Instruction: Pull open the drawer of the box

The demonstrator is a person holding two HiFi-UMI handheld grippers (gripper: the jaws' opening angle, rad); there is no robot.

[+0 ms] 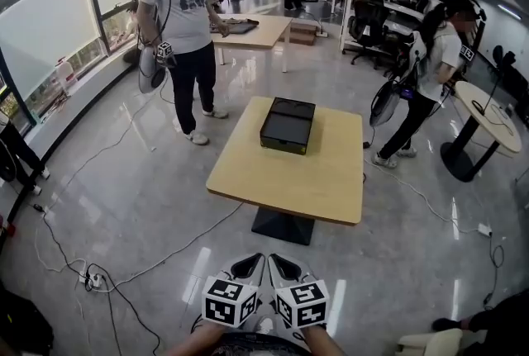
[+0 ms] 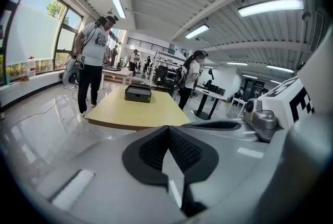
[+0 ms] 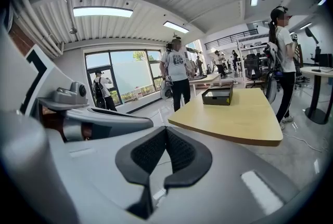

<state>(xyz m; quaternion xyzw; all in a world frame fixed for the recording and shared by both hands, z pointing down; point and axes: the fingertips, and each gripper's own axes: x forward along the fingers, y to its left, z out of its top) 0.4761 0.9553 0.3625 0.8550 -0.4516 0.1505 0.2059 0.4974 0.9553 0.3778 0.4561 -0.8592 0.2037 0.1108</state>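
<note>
— Black box (image 1: pixel 288 125), sitting on the far half of the wooden counter (image 1: pixel 314 181). Pulled open yet?
— Not yet. Looks shut all round.
— And the left tongs (image 2: pixel 167 130)?
— Pinched closed, holding nothing. Same for the right tongs (image 3: pixel 165 130). Both down low, well apart from the box.
— Left to do?
— Everything, most likely: walking up, grabbing the drawer front, pulling it out.

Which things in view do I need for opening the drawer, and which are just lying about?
For the job:
box on the table
left gripper, jaws shut, empty
right gripper, jaws shut, empty

Lying about:
far table
round table
floor cables
</note>
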